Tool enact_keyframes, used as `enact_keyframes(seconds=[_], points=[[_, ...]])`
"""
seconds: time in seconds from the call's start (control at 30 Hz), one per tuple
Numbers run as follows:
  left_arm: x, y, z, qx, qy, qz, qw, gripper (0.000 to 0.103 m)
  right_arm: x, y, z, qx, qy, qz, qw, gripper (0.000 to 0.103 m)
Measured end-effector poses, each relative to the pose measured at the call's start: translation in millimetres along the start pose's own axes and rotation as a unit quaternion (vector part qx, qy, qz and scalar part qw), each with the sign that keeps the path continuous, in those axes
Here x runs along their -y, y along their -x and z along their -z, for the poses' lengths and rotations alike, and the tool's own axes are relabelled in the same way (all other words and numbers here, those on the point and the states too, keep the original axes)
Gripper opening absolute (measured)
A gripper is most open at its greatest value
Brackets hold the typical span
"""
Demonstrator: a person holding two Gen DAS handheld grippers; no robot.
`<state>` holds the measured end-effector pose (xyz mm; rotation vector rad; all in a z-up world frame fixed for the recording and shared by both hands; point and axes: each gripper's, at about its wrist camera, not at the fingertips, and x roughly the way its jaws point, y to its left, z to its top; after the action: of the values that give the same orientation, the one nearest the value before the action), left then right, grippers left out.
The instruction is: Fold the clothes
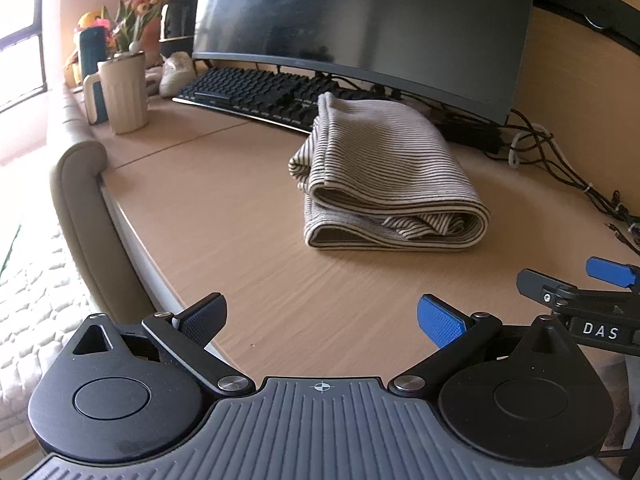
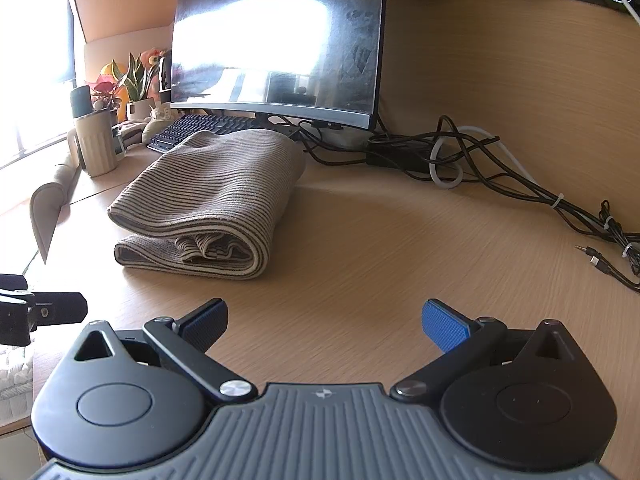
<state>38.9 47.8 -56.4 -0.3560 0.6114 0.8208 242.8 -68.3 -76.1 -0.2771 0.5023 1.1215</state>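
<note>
Striped garment (image 1: 384,176) folded; both hand-held grippers wide, empty.

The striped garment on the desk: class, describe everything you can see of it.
The folded cream garment with thin dark stripes looks like a soft ribbed knit. It lies flat on the light wooden desk, folded into stacked layers with rounded fold edges and loose fabric tucked between them. Its far end reaches the black keyboard. Neither gripper touches it.

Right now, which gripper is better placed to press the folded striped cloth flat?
Probably the left gripper: in its view the striped cloth lies nearly straight ahead, slightly right. For the right gripper it lies off to the left. Both have jaws open, empty, short of the cloth.
</note>
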Motion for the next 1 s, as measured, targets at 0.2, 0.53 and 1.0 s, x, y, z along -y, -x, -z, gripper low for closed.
enact_keyframes(seconds=[0.2,0.53,1.0], points=[[-3.3,-3.6,-0.4,-0.008,0.007,-0.011,0.9999,0.103,0.1,-0.1,0.0,0.000,-0.002,0.000,1.000,0.103],[-3.3,-1.3,0.3,-0.009,0.005,-0.006,0.9999,0.103,-0.2,0.1,-0.2,0.000,-0.003,0.001,1.000,0.103],[0.7,-2.4,1.6,-0.012,-0.010,-0.014,0.9998,0.103,0.8,-0.2,-0.2,0.001,-0.004,0.000,1.000,0.103]])
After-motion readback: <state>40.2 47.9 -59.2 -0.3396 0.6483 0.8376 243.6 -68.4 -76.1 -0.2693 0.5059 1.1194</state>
